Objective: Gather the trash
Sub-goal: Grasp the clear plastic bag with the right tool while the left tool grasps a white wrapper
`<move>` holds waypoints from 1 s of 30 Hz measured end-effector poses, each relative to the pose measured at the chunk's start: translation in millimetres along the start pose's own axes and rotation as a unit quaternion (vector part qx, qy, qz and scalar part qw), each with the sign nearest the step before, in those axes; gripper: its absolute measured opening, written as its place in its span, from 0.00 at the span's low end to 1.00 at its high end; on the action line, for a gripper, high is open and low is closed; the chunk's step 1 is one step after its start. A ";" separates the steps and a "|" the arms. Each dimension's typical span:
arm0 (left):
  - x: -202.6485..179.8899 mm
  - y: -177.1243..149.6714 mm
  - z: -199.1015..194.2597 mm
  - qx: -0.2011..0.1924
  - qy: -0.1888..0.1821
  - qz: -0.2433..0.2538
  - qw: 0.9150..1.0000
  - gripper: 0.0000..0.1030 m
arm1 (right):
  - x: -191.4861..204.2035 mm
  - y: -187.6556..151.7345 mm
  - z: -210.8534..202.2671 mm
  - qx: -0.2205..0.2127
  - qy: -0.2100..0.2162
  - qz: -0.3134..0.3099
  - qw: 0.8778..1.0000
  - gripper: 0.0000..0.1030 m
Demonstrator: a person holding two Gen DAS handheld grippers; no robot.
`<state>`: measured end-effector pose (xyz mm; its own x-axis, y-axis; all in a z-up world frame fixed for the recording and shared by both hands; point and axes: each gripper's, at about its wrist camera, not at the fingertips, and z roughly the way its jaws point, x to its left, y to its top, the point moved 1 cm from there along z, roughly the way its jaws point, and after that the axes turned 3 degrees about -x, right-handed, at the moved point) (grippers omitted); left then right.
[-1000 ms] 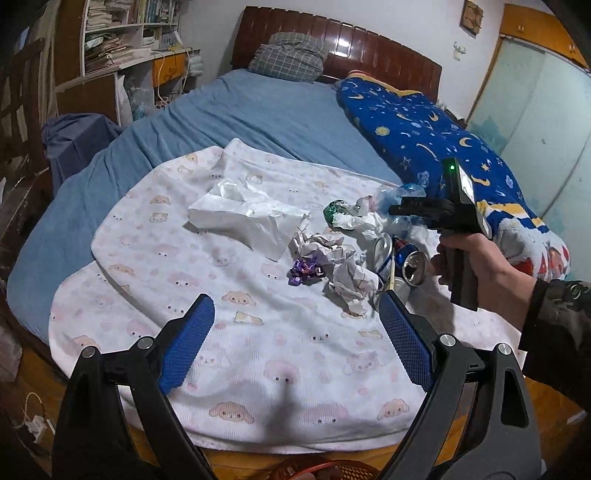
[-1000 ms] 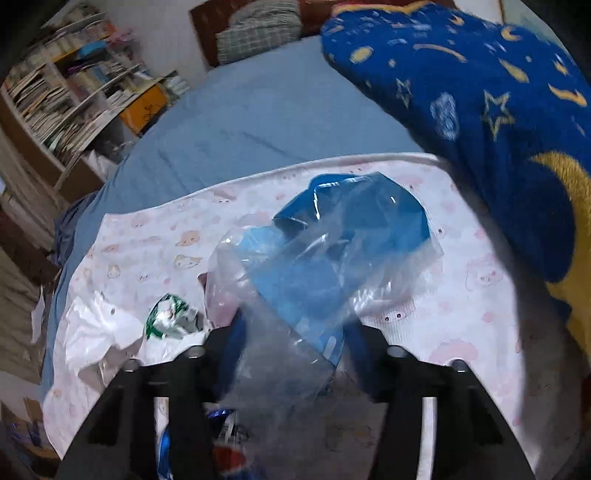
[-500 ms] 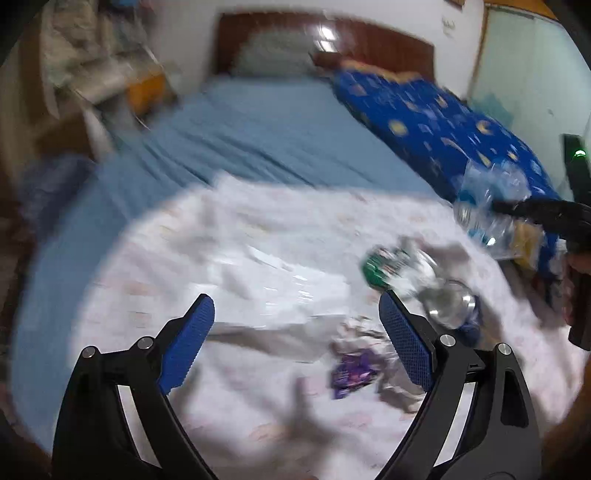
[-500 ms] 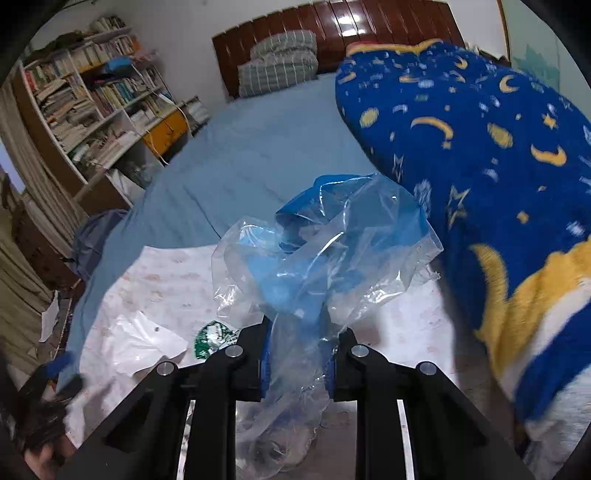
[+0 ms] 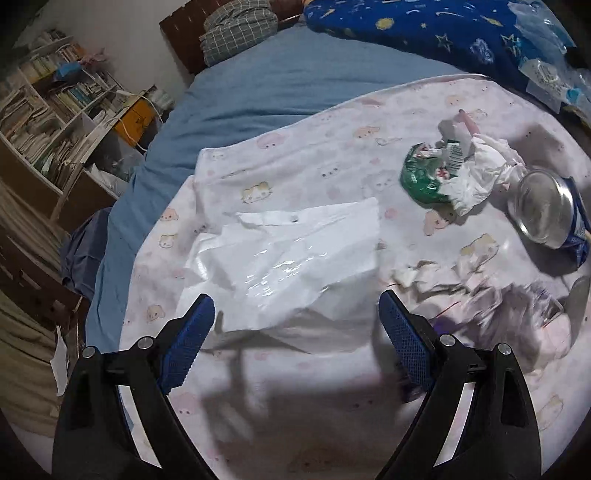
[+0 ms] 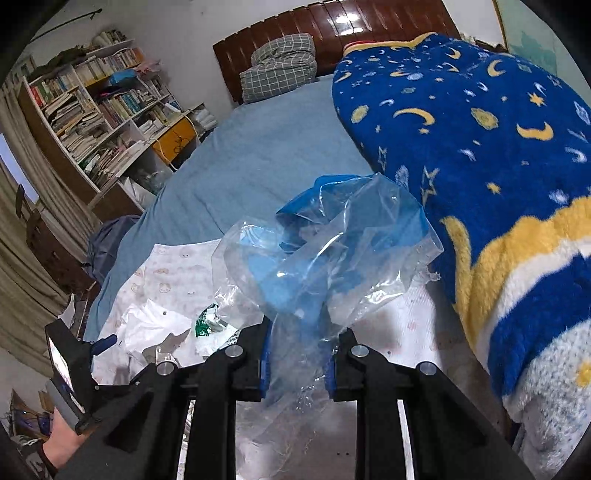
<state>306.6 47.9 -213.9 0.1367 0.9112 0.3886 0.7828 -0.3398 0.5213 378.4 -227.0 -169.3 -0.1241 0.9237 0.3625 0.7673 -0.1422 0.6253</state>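
Note:
My right gripper (image 6: pixel 297 350) is shut on a crumpled clear and blue plastic wrapper (image 6: pixel 328 251), held up above the bed; the wrapper also shows at the top right of the left wrist view (image 5: pixel 546 74). My left gripper (image 5: pixel 295 325) is open and empty, low over a white plastic bag (image 5: pixel 288 254) on the pink printed blanket (image 5: pixel 314 155). To its right lie a green wrapper (image 5: pixel 421 177), crumpled white tissue (image 5: pixel 480 173), a blue drink can (image 5: pixel 546 214) and blurred crumpled paper (image 5: pixel 491 299). The left gripper also shows at lower left in the right wrist view (image 6: pixel 107 341).
A blue star-and-moon quilt (image 6: pixel 480 147) is heaped on the right of the bed. A blue sheet (image 5: pixel 277 92) covers the far half, with a checked pillow (image 5: pixel 236 29) at the wooden headboard. Bookshelves (image 6: pixel 92 110) stand along the left side.
My right gripper has lifted the plastic wrapper up and away from the trash pile. My left gripper has moved forward and down toward the white plastic bag, still open.

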 end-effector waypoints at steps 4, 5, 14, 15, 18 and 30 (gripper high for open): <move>-8.4 6.6 -15.6 -0.034 0.003 0.003 0.999 0.87 | -8.1 -5.8 -1.1 0.000 0.000 0.007 1.000 0.22; -11.1 8.0 -11.3 -0.032 0.012 0.013 0.999 0.87 | -10.4 -7.3 -1.2 0.001 0.001 0.012 1.000 0.22; 21.0 8.4 22.4 0.033 0.018 -0.074 0.997 0.81 | -8.9 -13.0 2.7 0.013 0.011 0.001 1.000 0.22; 24.7 6.6 23.8 0.037 0.009 -0.082 0.996 0.79 | -8.5 -12.9 2.9 0.013 0.013 0.002 1.000 0.22; 29.6 6.5 21.8 0.028 -0.010 -0.101 0.994 0.75 | -6.4 -13.6 2.9 0.013 0.015 0.002 1.000 0.22; 67.0 1.5 5.5 -0.018 -0.041 -0.187 0.981 0.37 | -7.1 -16.4 1.6 0.020 0.015 -0.003 1.000 0.22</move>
<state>320.3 109.6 -191.3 -0.1067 0.9889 0.1035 0.7655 0.0153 0.6433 367.7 -230.7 -183.3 -0.1476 0.9131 0.3800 0.7911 -0.1216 0.5995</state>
